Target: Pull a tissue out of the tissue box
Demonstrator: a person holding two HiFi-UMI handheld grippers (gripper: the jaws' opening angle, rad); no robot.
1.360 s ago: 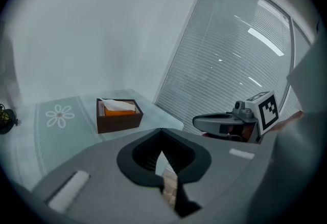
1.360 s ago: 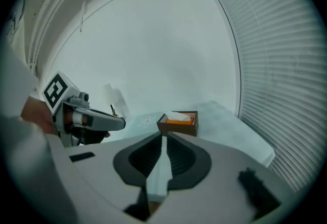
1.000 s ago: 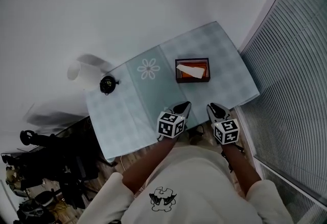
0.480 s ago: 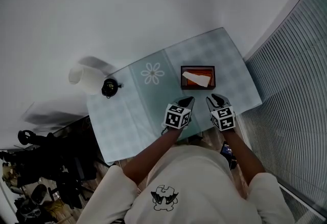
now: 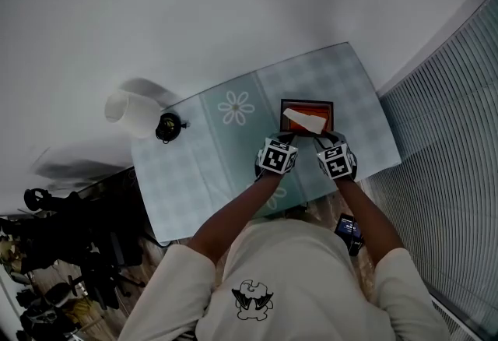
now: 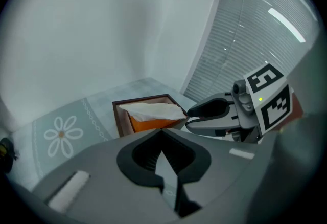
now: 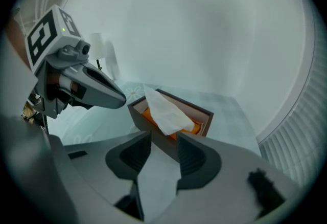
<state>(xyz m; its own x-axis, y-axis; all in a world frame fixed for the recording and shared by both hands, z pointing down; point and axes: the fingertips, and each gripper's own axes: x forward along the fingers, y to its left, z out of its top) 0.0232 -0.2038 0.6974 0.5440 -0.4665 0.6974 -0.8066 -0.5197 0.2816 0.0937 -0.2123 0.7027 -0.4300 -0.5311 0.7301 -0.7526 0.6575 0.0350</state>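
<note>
"While the head view looked down, where sat the dark brown tissue box [image 5: 283, 115]?"

"On the pale checked table [image 5: 194, 168]; left gripper view: left gripper [image 6: 161, 133] stood closed, empty; right gripper view: right gripper [image 7: 164, 138] had just been opening, wide, nothing between; white tissue [image 7: 166, 110] ungrasped; pulling remained."

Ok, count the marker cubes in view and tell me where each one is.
2. One marker cube sits by the near left corner of the tissue box, the other by its near right corner. None appears hidden.
</note>
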